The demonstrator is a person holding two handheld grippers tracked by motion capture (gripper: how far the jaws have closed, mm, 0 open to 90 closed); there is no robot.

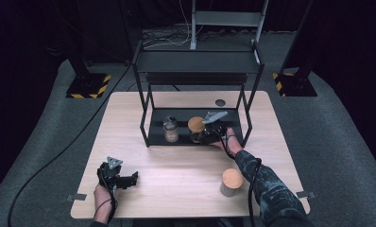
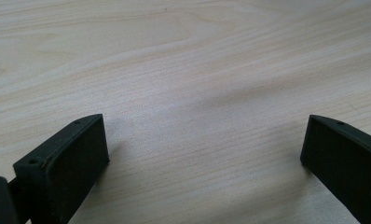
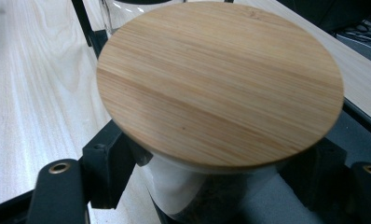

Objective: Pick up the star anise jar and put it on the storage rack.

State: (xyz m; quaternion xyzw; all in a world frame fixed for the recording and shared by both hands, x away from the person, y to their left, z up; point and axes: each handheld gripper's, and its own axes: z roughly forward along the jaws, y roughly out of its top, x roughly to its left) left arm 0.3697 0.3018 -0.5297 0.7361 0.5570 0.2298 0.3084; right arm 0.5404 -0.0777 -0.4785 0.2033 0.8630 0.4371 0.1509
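While it stands on the rack's lower shelf [image 1: 160,124], jar [image 1: 196,130]: between the right gripper [image 1: 209,137] jaws, clasped below its bamboo lid [image 3: 221,81]
Advice: keep it upright; clear the frame
Left gripper [image 2: 204,151]: wide, over bare table [image 2: 183,60]

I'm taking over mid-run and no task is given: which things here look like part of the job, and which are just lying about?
In play, judging by the grip:
right gripper, jaws either side of the wooden-lid jar
rack that the jar stands on

Probably idle:
left gripper, open over bare table
dark-lid jar on the rack
second wooden-lid jar on the table
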